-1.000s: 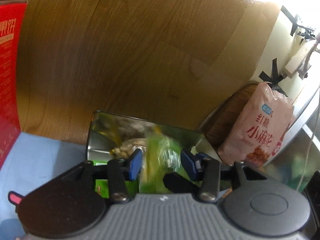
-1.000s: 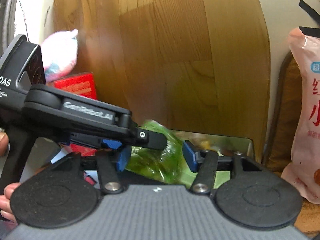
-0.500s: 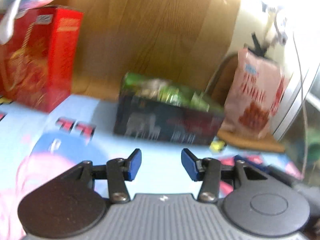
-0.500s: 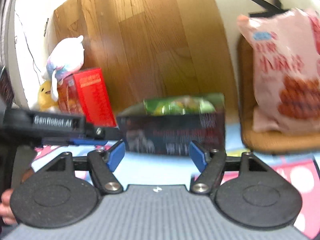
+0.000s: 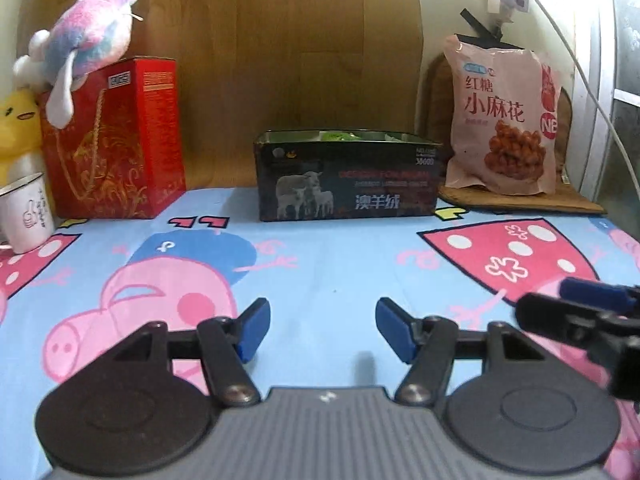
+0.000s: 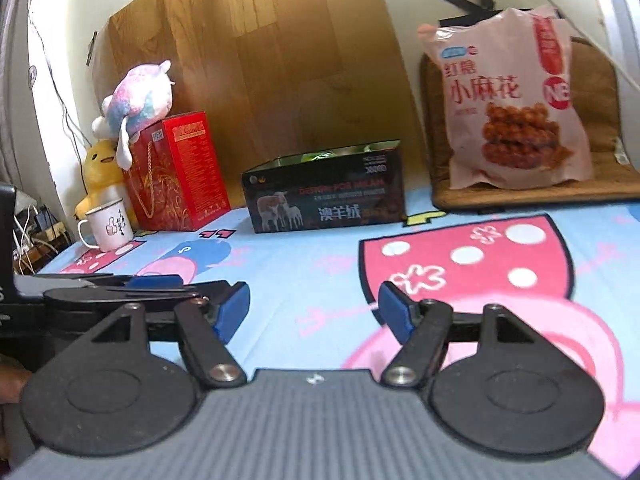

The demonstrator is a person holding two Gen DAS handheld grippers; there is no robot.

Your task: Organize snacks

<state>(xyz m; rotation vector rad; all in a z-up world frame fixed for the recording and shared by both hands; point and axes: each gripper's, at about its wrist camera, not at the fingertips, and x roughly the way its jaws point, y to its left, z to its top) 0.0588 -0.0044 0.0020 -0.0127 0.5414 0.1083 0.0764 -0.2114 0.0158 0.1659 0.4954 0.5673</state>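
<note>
A dark open box (image 5: 348,176) (image 6: 326,198) printed with sheep stands at the back of the table against a wooden board, with green snack packets (image 5: 340,135) (image 6: 318,156) showing over its rim. My left gripper (image 5: 322,330) hovers low over the cartoon tablecloth well in front of the box; its jaws are opening and nothing is between them. My right gripper (image 6: 314,312) is open and empty, also in front of the box. Each gripper shows at the edge of the other's view. A big pink snack bag (image 5: 504,120) (image 6: 508,104) leans upright at the back right.
A red gift box (image 5: 116,140) (image 6: 176,172) with a plush toy (image 5: 76,44) on top stands at the back left, beside a yellow plush (image 6: 100,176) and a white mug (image 5: 24,212) (image 6: 108,226). The pink bag rests on a brown mat (image 5: 520,200). Cables hang at the right wall.
Both grippers have drawn back from over the box, leaving the green packet inside it. They now sit lower and farther from it, and the left jaws have spread wider.
</note>
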